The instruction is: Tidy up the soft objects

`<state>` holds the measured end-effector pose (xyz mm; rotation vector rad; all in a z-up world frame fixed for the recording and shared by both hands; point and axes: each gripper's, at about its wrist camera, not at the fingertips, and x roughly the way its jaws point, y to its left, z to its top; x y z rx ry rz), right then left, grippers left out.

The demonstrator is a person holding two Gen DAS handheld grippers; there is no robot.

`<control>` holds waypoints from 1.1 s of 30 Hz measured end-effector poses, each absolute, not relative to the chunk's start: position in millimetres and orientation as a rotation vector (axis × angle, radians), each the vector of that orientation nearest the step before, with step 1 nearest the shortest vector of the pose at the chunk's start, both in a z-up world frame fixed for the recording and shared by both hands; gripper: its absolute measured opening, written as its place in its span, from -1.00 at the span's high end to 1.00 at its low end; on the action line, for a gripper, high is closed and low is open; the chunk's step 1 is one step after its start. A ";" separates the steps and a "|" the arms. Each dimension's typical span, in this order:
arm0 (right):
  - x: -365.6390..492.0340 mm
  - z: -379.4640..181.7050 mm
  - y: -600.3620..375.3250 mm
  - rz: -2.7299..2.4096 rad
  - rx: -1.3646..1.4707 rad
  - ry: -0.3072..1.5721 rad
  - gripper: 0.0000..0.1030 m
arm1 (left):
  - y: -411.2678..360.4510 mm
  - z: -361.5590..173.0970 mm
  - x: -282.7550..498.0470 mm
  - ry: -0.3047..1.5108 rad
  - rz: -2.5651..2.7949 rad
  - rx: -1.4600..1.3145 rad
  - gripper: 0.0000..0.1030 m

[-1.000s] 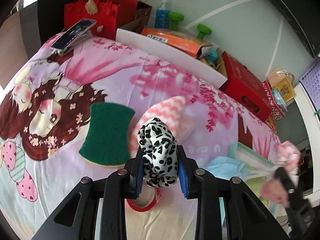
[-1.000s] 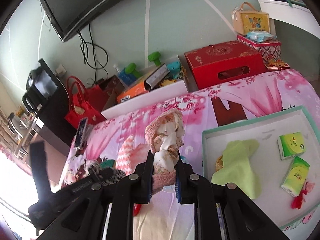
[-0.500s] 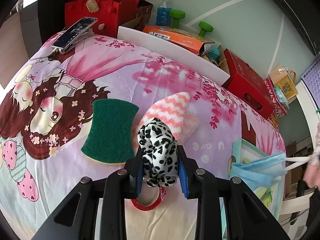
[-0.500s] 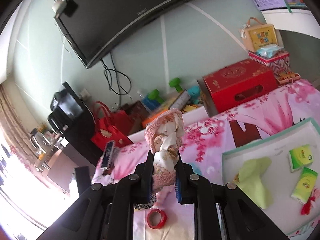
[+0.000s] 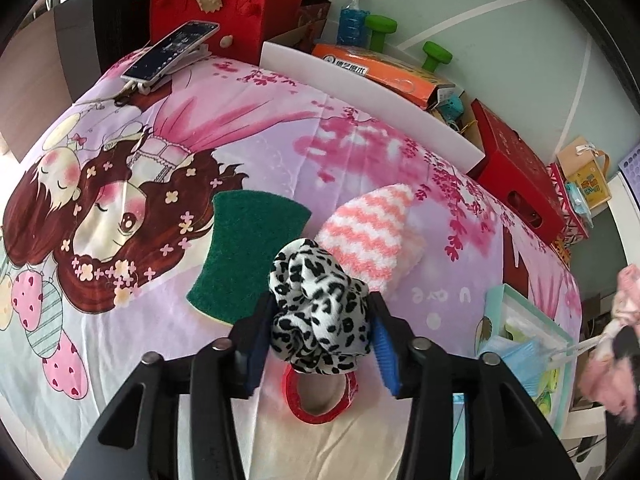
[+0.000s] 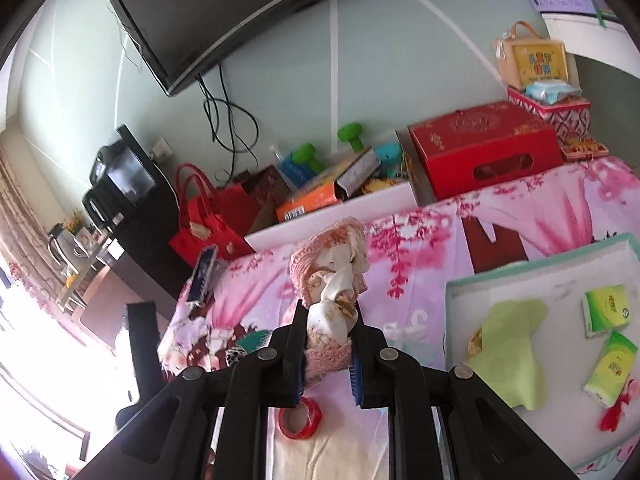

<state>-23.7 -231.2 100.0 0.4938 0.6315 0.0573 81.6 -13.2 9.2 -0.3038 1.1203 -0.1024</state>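
A phone (image 5: 170,50) on a clip stand sat at the far corner of the cartoon-print sheet (image 5: 256,128). Behind it stood a red felt bag (image 5: 224,12), w/ a blue-liquid bottle (image 5: 352,20), green dumbbells (image 5: 436,54) & an orange box (image 5: 384,70) past a white board (image 5: 372,96). A red carton (image 6: 484,148) lay by the wall, a TV (image 6: 240,12) mounted above. A red tape roll (image 6: 300,422) lay on the near sheet.

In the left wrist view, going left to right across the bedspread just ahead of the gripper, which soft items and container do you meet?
Green scouring pad → leopard-print cloth between the left gripper's fingers → pink-and-white striped sock → teal-rimmed box at the right edge.
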 end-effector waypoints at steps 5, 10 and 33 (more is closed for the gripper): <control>-21.8 97.1 -228.8 0.086 0.504 0.635 0.65 | -7.4 8.9 82.2 1.126 -0.084 -0.310 -0.22; -19.7 98.2 -223.5 0.114 0.506 0.635 0.65 | 0.0 17.5 79.5 1.098 -0.080 -0.334 -0.22; -4.6 34.4 -241.2 -0.137 0.361 0.968 0.62 | -63.3 15.3 66.0 1.168 -0.368 -0.270 -0.21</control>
